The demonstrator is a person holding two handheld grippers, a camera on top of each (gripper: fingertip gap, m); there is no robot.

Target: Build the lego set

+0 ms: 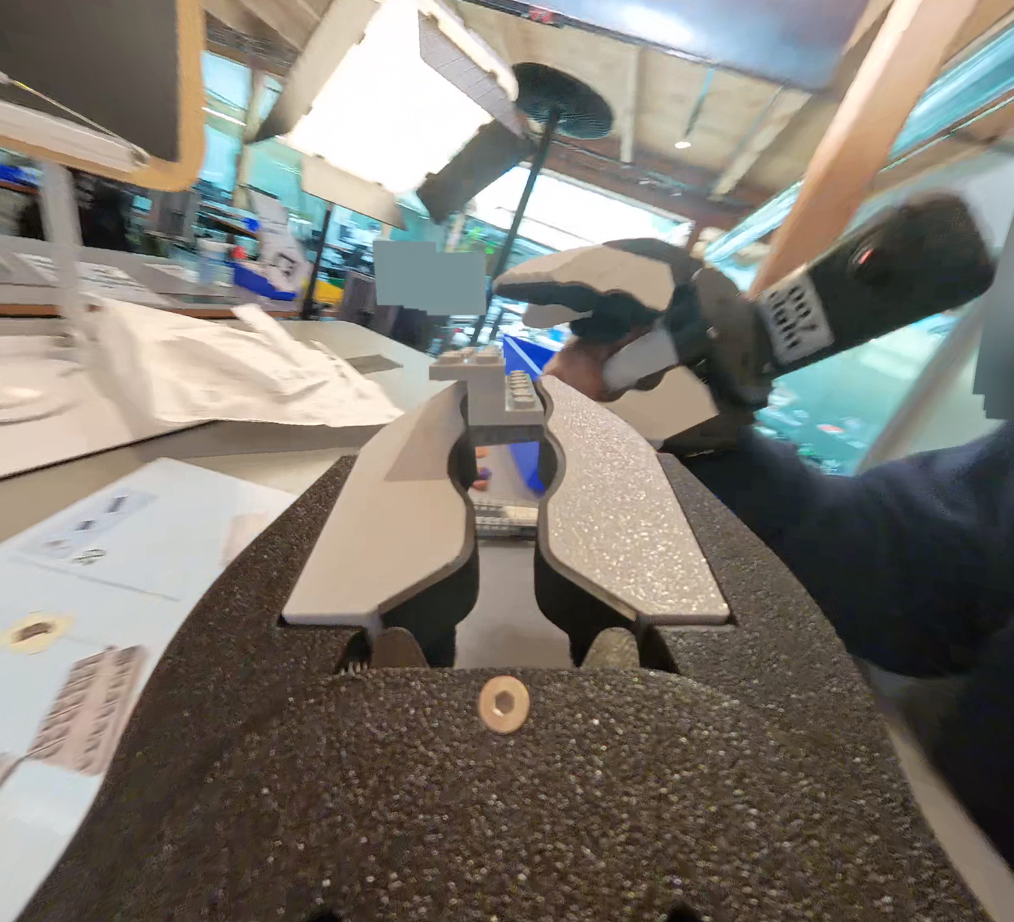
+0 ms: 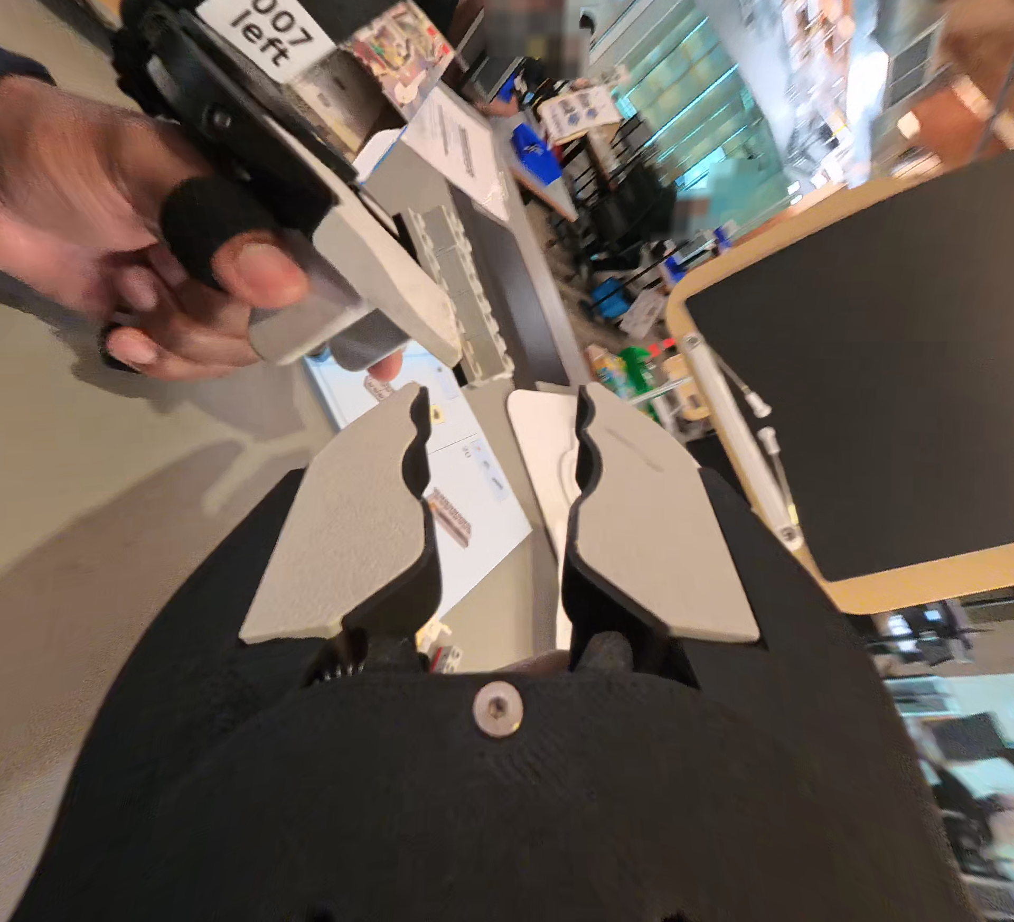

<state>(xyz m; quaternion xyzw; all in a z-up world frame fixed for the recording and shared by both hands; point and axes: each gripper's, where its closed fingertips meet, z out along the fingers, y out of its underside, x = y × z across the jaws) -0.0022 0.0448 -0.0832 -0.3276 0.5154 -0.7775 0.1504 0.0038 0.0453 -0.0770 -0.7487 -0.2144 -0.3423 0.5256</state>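
Bricks first: my left tool is clamped on a grey stack of toy bricks, both fingers pressed against its sides, the studded top standing clear above the fingertips. From the right wrist view the same grey brick assembly shows as a long studded strip running along the left tool's finger, lifted off the tabletop, with a hand wrapped around that tool's handle.

My right tool stands wide open with nothing between its fingers; it sits just short of the end of the brick strip without touching it. In the left wrist view I see it to the right of the bricks, fingers parted, near but apart from them.

Below the tools lie a printed instruction sheet and a white paper on the grey tabletop. A crumpled white bag rests to the left, and a black board with a wooden edge stands to the right.
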